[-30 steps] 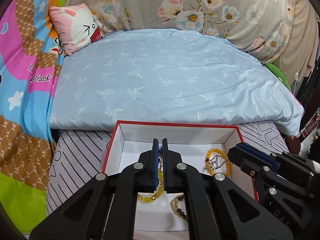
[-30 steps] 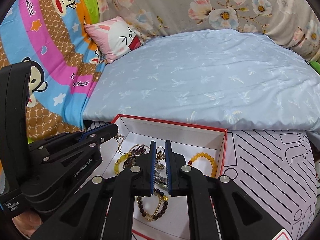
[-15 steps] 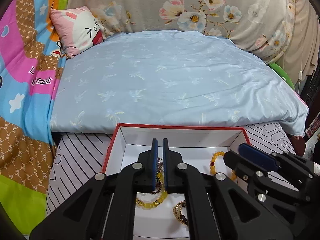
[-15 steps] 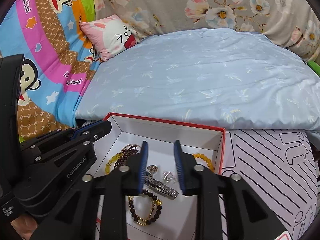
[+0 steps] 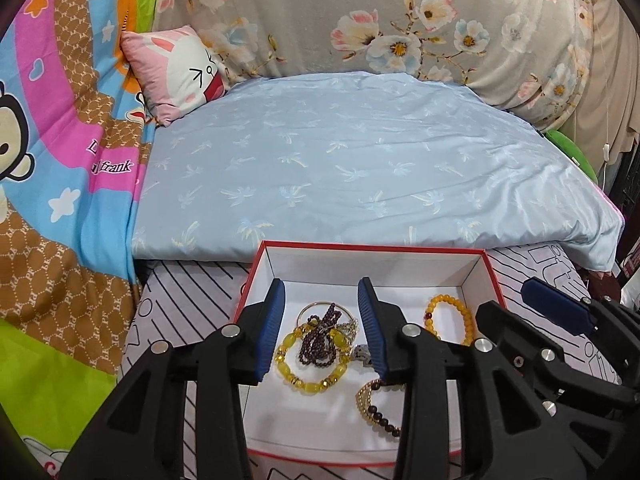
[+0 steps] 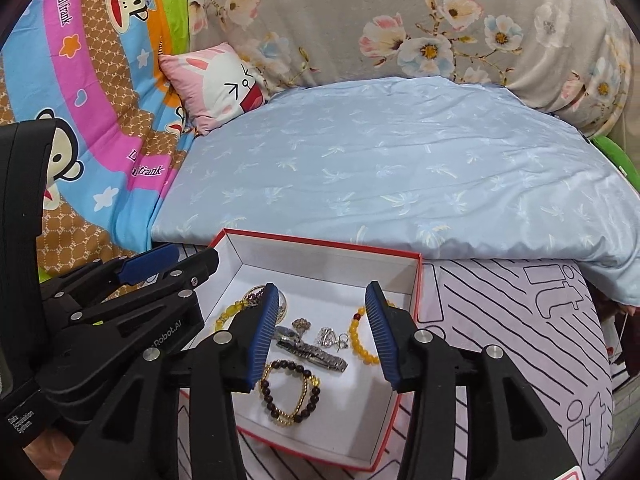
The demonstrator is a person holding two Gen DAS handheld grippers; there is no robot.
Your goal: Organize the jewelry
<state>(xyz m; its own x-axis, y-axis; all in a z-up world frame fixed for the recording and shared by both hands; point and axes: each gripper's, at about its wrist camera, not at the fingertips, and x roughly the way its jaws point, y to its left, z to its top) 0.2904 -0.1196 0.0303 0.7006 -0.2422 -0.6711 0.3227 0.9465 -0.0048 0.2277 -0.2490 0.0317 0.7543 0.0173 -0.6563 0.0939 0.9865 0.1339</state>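
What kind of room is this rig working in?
Most likely a home bedroom: a light blue quilt spread over a bed, a pink bunny cushion against floral bedding, and a red-rimmed jewelry box on the striped sheet.

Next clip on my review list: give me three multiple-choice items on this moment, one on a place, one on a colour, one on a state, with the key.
1. Where does the silver metal watch lie?
A. On the pale blue quilt
B. Inside the red-rimmed white cardboard box
C. On the pink rabbit cushion

2. What colour are the large beads of the chunky bracelet between the left gripper's jaws?
A. Yellow
B. Green
C. Blue

3. How do the right gripper's jaws stand?
A. Shut on the watch
B. Shut on nothing
C. Open, holding nothing

Key: 1 B, the watch rests on the box's white floor; 2 A, the beads are translucent yellow; 3 C, a wide gap shows between the blue pads, with the jewelry lying loose below.
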